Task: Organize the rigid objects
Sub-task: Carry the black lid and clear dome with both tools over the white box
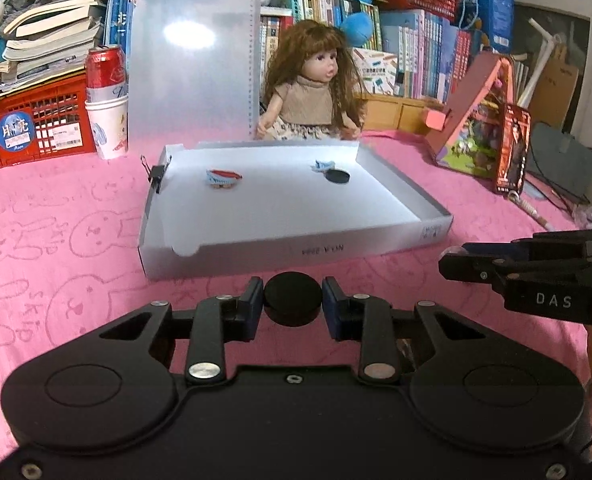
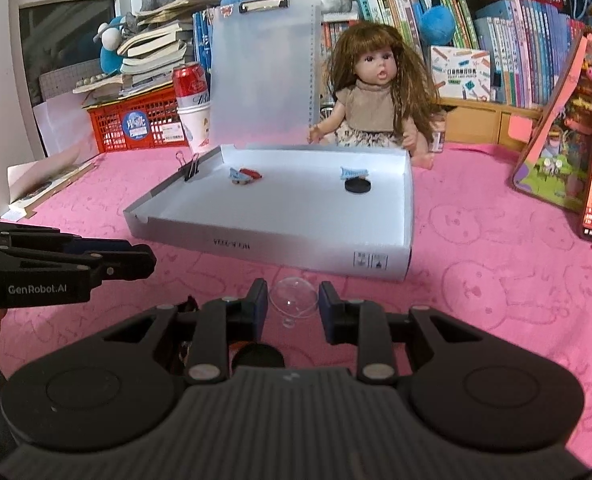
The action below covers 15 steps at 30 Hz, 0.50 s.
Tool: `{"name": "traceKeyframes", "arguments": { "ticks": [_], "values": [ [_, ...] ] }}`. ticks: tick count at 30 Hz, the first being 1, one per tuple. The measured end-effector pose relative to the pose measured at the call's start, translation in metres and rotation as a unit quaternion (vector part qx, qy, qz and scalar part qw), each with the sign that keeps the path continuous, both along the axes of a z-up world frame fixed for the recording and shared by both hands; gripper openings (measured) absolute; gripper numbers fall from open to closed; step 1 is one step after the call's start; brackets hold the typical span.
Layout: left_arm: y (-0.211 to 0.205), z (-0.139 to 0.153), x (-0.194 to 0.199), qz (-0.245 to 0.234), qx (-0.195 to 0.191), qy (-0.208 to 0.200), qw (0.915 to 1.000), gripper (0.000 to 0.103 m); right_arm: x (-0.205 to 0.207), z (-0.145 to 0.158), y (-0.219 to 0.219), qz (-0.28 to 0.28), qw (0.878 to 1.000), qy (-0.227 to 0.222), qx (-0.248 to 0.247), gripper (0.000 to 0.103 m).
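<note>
My left gripper (image 1: 292, 298) is shut on a black round disc (image 1: 292, 299), held just in front of the white shallow box (image 1: 296, 248). My right gripper (image 2: 292, 300) is shut on a clear plastic dome (image 2: 293, 298) with a small nub, held near the box's front wall (image 2: 279, 250). Inside the box lie another black disc (image 1: 337, 176) (image 2: 358, 186), a small blue-white piece (image 1: 323, 165) (image 2: 354, 172) behind it, and a red-and-blue piece (image 1: 223, 178) (image 2: 244, 175). The right gripper also shows at the right of the left wrist view (image 1: 536, 276), the left gripper at the left of the right wrist view (image 2: 67, 268).
A binder clip (image 1: 155, 176) (image 2: 189, 168) grips the box's left wall. Behind the box stand a translucent clipboard (image 1: 191, 64), a doll (image 1: 312, 88), a red can in paper cups (image 1: 105, 100), a red crate (image 1: 27, 128). A game box (image 1: 480, 120) leans at the right. A dark round object (image 2: 257, 356) lies under the right gripper.
</note>
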State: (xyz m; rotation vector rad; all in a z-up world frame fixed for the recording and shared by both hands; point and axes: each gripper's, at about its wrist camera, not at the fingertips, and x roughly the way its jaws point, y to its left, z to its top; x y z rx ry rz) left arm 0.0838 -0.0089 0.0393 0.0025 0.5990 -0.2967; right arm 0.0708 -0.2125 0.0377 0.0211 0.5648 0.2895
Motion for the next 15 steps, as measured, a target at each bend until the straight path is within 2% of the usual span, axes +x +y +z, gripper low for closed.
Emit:
{"name": "traceKeyframes", "arguments": {
  "ticks": [15],
  "values": [
    [0.006,0.022,0.036,0.03,-0.012,-0.019,0.9993,0.03,0.027,0.017,0.003,-0.026,0.999,-0.023,-0.015,0.032]
  ]
}}
